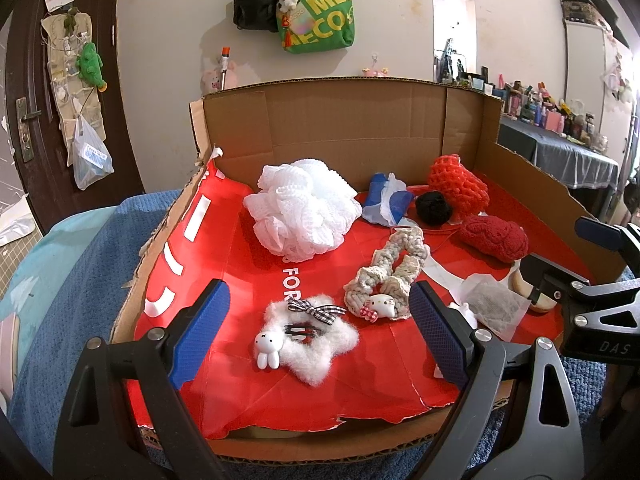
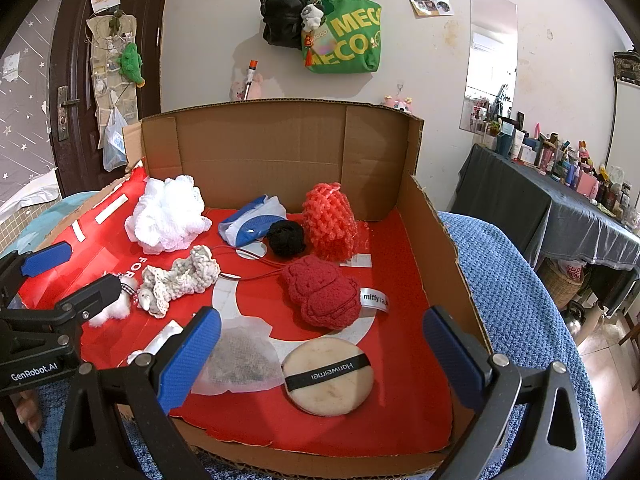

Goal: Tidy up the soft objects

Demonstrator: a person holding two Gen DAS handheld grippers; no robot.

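A cardboard tray [image 1: 352, 128] with a red liner holds soft items. My left gripper [image 1: 318, 330] is open and empty, its jaws either side of a fluffy white star clip [image 1: 316, 344] with a bunny and a cream crochet scrunchie [image 1: 390, 276]. Behind lie a white mesh puff [image 1: 300, 208], a blue-white pouch [image 1: 386, 198], a black yarn ball [image 1: 434, 208], an orange net pouch [image 1: 460, 184] and a red knit piece [image 1: 494, 238]. My right gripper [image 2: 320, 356] is open and empty over a beige powder puff [image 2: 328, 376] and a mesh sachet [image 2: 240, 360].
The tray [image 2: 440, 216] rests on a blue towel-covered surface [image 2: 516, 300]. Bags [image 2: 340, 36] hang on the wall behind. A cluttered dark-clothed table [image 2: 560, 200] stands at the right. A door [image 1: 48, 100] is at the left.
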